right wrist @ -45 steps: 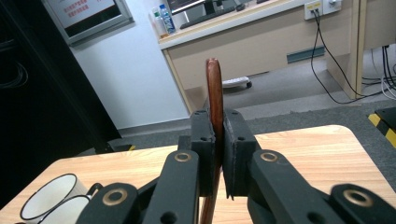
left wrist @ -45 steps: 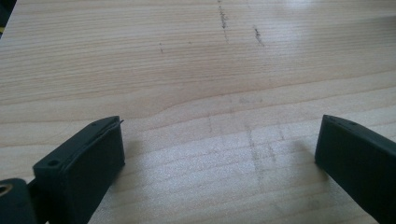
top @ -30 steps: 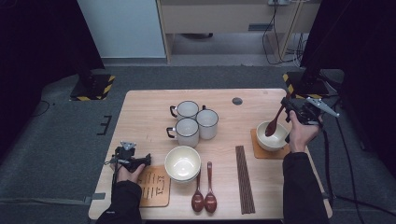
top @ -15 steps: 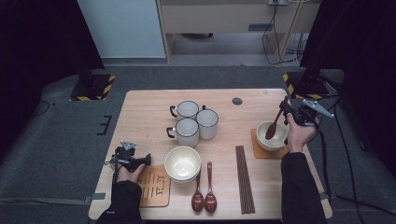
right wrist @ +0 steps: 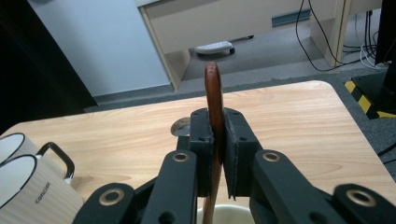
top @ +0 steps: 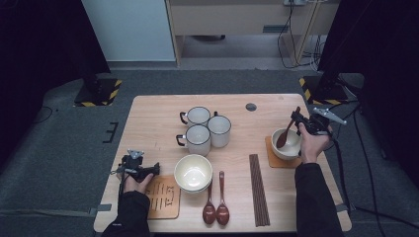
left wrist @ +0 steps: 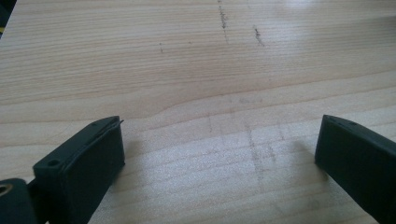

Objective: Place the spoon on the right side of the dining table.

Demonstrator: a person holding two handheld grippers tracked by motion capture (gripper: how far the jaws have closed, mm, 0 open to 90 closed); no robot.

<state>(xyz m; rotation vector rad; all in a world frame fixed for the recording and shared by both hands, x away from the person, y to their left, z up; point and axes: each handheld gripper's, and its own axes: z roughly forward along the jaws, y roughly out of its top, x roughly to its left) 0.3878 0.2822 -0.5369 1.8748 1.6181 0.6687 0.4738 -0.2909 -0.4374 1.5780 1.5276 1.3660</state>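
The wooden spoon [top: 286, 134] is the thing in work: its dark bowl end lies inside the white bowl [top: 286, 144] at the right side of the table [top: 158, 123], and its handle rises up and away toward the far right, where the right gripper [right wrist: 217, 149] holds it. In the right gripper view the two black jaws press on the handle from both sides, so the spoon is clamped firmly and stands nearly upright between them; I judge that this steep hold lets the spoon's head go down into the bowl without touching the rim. From the high view I cannot tell surely whether the spoon's head already rests on the bottom of the bowl or hangs just above it. The bowl sits on a brown coaster [top: 272, 157], probably as one finished place setting. Just beside it, toward the middle, lie the dark chopsticks [top: 259, 190], then two more spoons [top: 216, 210] side by side, and a second white bowl [top: 193, 173] next to a wooden coaster with marks [top: 163, 197]. Three white mugs [top: 203, 129] stand together behind them. The left gripper [left wrist: 219, 154] rests near the left edge with its jaws wide apart over bare wood, holding nothing, seemingly waiting.
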